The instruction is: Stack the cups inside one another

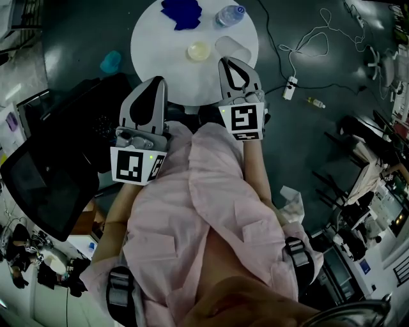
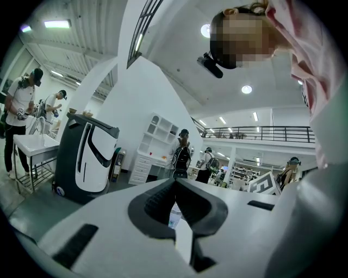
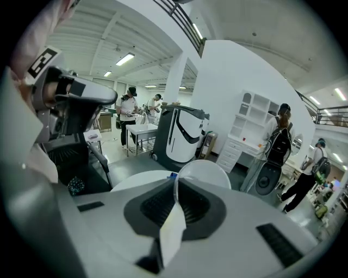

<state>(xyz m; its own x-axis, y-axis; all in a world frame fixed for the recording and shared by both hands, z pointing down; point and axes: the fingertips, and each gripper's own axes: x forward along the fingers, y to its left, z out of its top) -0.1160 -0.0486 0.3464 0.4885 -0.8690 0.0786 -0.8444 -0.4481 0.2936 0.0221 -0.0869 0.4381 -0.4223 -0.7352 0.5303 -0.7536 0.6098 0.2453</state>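
Note:
A round white table (image 1: 153, 38) holds a pale yellow cup (image 1: 199, 51) near its middle. To the right of it is a clear cup (image 1: 233, 46), and my right gripper (image 1: 230, 62) is shut on its rim. In the right gripper view the cup (image 3: 205, 172) shows as a translucent dome just past the closed gripper (image 3: 175, 182), its wall pinched between the pads. My left gripper (image 1: 156, 82) hovers at the table's near left edge, jaws shut with nothing in them. In the left gripper view that gripper (image 2: 174, 182) points level.
A blue cloth (image 1: 182, 13) and a water bottle (image 1: 229, 15) lie at the table's far side. A teal object (image 1: 110, 62) sits left of the table, beside a black chair (image 1: 51, 172). A power strip (image 1: 290, 86) with cables lies on the floor at the right.

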